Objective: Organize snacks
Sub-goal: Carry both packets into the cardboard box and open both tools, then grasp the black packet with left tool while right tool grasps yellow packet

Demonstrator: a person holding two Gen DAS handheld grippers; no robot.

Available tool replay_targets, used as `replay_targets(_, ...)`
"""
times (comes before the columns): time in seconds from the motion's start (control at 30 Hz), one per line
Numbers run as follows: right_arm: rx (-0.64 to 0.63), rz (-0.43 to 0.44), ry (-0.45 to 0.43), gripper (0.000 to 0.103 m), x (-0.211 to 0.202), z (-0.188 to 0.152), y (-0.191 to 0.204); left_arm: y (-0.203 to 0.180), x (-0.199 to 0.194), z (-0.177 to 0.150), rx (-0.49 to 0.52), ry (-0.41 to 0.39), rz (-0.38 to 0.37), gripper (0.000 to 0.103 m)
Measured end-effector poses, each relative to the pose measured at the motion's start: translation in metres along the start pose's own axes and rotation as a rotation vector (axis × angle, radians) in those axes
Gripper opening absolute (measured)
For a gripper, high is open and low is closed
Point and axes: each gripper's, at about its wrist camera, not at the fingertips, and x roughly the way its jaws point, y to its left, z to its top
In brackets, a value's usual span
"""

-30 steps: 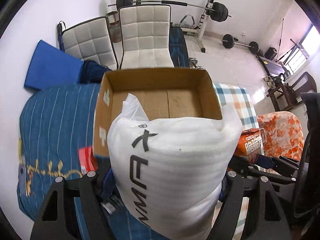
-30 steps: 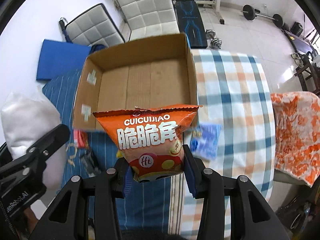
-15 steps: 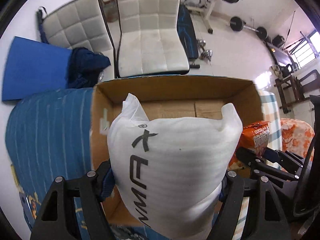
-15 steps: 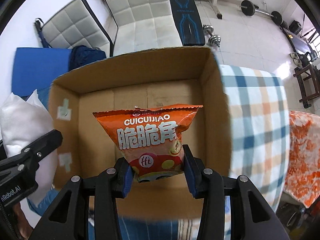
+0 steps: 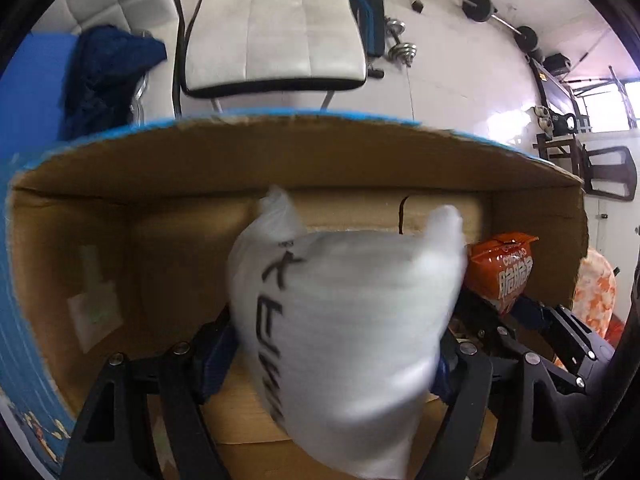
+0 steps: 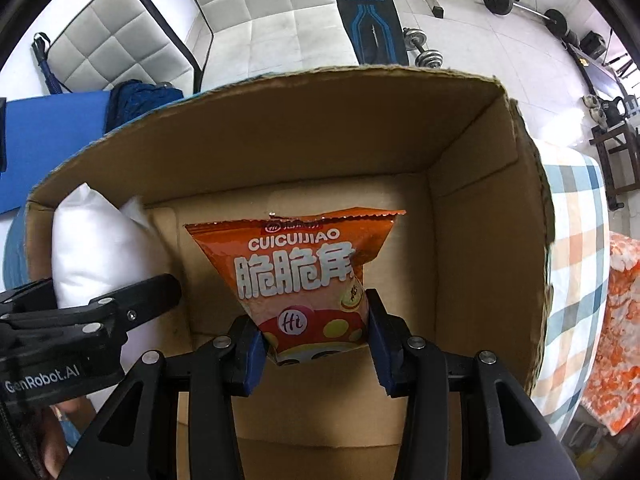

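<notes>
Cardboard box (image 6: 460,216): nothing yet resting on its floor. Left claw (image 5: 332,360) clamps white bag (image 5: 344,320), right claw (image 6: 316,340) clamps orange snack packet (image 6: 296,264); both inside box, unreleased.

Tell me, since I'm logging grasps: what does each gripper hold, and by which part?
The left gripper clamps the white puffy bag across its lower sides. The right gripper pinches the orange snack bag at its bottom end.

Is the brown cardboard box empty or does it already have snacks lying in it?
Empty so far: the brown cardboard box shows only bare floor; both bags are still gripped above it.
</notes>
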Motion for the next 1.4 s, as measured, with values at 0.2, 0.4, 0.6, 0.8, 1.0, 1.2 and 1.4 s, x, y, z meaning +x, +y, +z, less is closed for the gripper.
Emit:
replay_targets(0.2, 0.013, 0.002, 0.022, 0.047, 0.01, 0.005, -0.008, -0.007, -0.002, -0.002, -0.014, 0.029, -0.026, 0.077)
replay_targets(0.4, 0.03, 0.033, 0.023, 0.06, 0.005, 0.003, -0.017, -0.011, -0.008, -0.003, -0.032, 0.035, -0.064, 0.077)
replay_targets(0.6, 0.031, 0.012, 0.014, 0.062, -0.006, -0.003, -0.018, -0.02, -0.024, -0.006, -0.008, -0.009, -0.048, 0.077)
replay_targets(0.8, 0.021, -0.018, 0.0, 0.066, -0.022, -0.013, -0.019, -0.02, -0.041, -0.014, -0.011, -0.069, 0.021, 0.077)
replay_targets(1.0, -0.004, -0.049, -0.037, 0.079, -0.047, -0.032, -0.014, -0.014, -0.057, -0.033, -0.029, -0.168, 0.13, 0.077)
replay_targets(1.2, -0.026, -0.06, -0.058, 0.092, -0.066, -0.062, -0.004, -0.012, -0.076, -0.067, -0.021, -0.266, 0.217, 0.077)
replay_targets(1.4, -0.027, -0.057, -0.11, 0.092, -0.092, -0.099, 0.007, -0.014, -0.107, -0.113, -0.004, -0.357, 0.26, 0.077)
